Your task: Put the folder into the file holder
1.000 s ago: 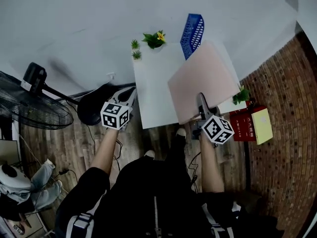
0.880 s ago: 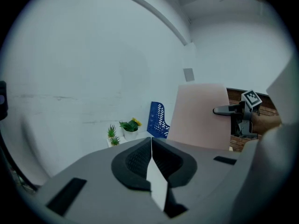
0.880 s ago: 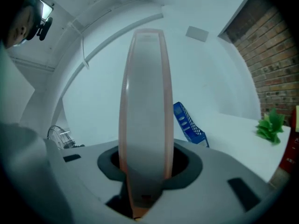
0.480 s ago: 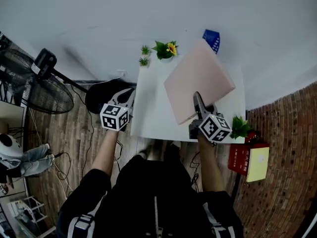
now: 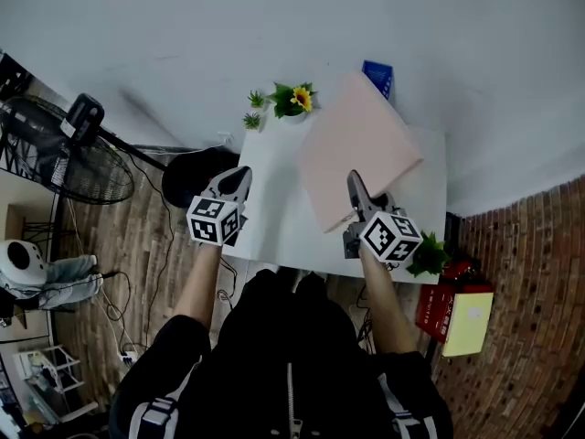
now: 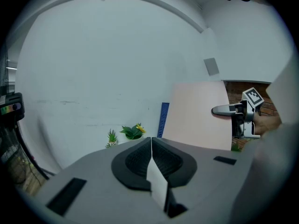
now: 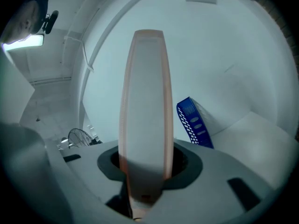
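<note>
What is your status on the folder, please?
Right tool shut on folder, held up over table. Left tool shut, empty. File holder just beyond folder, nothing between.

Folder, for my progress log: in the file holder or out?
Out: the right gripper holds the folder aloft, short of the blue file holder.

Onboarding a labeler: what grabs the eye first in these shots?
The big pink folder, clamped in the right tongs above the white table. Behind it, at the table's far edge, the blue file holder peeks out. The left tongs hang shut and empty over the table's left edge.
</note>
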`<control>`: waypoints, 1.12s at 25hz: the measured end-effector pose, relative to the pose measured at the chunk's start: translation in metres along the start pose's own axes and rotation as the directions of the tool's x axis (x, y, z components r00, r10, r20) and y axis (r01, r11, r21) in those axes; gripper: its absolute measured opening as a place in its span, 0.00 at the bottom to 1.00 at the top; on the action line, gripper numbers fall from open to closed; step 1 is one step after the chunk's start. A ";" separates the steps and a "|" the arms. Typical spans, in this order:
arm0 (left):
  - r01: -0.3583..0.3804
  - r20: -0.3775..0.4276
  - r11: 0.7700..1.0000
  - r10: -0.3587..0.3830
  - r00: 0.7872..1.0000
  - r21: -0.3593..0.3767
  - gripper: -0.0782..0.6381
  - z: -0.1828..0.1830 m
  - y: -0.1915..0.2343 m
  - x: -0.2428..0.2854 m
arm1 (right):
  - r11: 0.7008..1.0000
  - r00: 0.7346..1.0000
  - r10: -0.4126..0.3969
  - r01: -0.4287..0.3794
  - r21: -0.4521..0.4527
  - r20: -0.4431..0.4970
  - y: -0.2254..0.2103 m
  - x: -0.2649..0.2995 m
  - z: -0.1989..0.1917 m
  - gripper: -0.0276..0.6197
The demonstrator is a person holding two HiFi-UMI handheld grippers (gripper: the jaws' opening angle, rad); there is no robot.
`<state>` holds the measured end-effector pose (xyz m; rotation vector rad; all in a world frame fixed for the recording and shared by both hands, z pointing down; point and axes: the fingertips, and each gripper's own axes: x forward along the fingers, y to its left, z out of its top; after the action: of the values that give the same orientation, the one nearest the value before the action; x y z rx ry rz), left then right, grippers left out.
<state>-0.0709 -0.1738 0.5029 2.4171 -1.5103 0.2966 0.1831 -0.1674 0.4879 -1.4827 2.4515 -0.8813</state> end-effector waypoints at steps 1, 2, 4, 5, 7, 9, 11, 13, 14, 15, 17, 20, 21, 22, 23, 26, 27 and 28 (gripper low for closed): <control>0.001 -0.002 1.000 -0.001 1.000 0.000 0.14 -0.001 -0.003 0.003 | 1.000 1.000 -0.001 0.001 0.003 0.000 -0.004 -0.002 0.001 0.28; 0.004 -0.004 1.000 -0.004 1.000 -0.001 0.14 -0.001 -0.006 0.007 | 1.000 1.000 -0.004 0.004 0.006 -0.001 -0.007 -0.004 0.001 0.28; 0.014 -0.007 1.000 -0.014 1.000 -0.004 0.14 -0.002 -0.011 0.016 | 1.000 1.000 -0.013 0.013 0.009 0.001 -0.014 -0.008 0.003 0.28; 0.024 -0.007 1.000 -0.024 1.000 -0.004 0.14 -0.002 -0.014 0.021 | 1.000 1.000 -0.020 0.020 0.010 0.004 -0.018 -0.010 0.004 0.28; 0.048 -0.006 0.999 -0.048 0.999 -0.002 0.14 0.000 -0.023 0.034 | 0.999 0.999 -0.036 0.036 0.011 0.014 -0.026 -0.015 0.010 0.28; 0.075 -0.003 0.997 -0.075 0.997 0.004 0.14 0.003 -0.032 0.045 | 0.998 0.998 -0.055 0.055 0.010 0.027 -0.034 -0.021 0.015 0.28; 0.103 -0.004 0.995 -0.103 0.995 0.010 0.14 0.005 -0.041 0.054 | 0.997 0.996 -0.080 0.079 0.012 0.040 -0.041 -0.028 0.019 0.28; 0.127 -0.007 0.992 -0.127 0.992 0.012 0.14 0.005 -0.047 0.062 | 0.995 0.993 -0.104 0.103 0.016 0.053 -0.046 -0.035 0.023 0.28; 0.140 -0.009 0.990 -0.140 0.990 0.013 0.14 0.005 -0.050 0.066 | 0.993 0.991 -0.116 0.115 0.017 0.060 -0.049 -0.038 0.025 0.28; 0.153 -0.010 0.988 -0.153 0.988 0.015 0.14 0.006 -0.053 0.069 | 0.992 0.990 -0.127 0.126 0.018 0.068 -0.052 -0.041 0.028 0.28; 0.176 -0.010 0.984 -0.175 0.984 0.019 0.14 0.008 -0.057 0.076 | 0.989 0.985 -0.149 0.149 0.016 0.087 -0.057 -0.047 0.036 0.28; 0.200 -0.011 0.980 -0.199 0.980 0.024 0.14 0.012 -0.059 0.083 | 0.983 0.977 -0.181 0.181 0.003 0.114 -0.063 -0.053 0.047 0.28; 0.205 -0.011 0.978 -0.205 0.979 0.025 0.14 0.013 -0.058 0.084 | 0.981 0.974 -0.190 0.192 -0.004 0.122 -0.064 -0.054 0.051 0.28; 0.209 -0.011 0.978 -0.209 0.978 0.025 0.14 0.013 -0.057 0.086 | 0.979 0.972 -0.198 0.201 -0.011 0.129 -0.066 -0.054 0.055 0.28; 0.212 -0.011 0.977 -0.212 0.977 0.025 0.14 0.014 -0.054 0.087 | 0.978 0.969 -0.205 0.210 -0.018 0.136 -0.066 -0.053 0.059 0.28; 0.216 -0.012 0.976 -0.216 0.976 0.021 0.14 0.015 -0.045 0.090 | 0.973 0.964 -0.220 0.228 -0.033 0.151 -0.067 -0.048 0.066 0.28; 0.217 -0.012 0.976 -0.217 0.976 0.020 0.14 0.015 -0.042 0.091 | 0.971 0.962 -0.225 0.234 -0.039 0.155 -0.067 -0.046 0.068 0.28; 0.219 -0.013 0.976 -0.218 0.976 0.019 0.14 0.016 -0.040 0.092 | 0.969 0.960 -0.231 0.241 -0.045 0.159 -0.067 -0.043 0.070 0.28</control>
<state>0.0050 -0.2402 0.5123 2.5637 -1.2269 0.2780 0.2846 -0.1819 0.4605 -1.8223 2.2460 -0.7017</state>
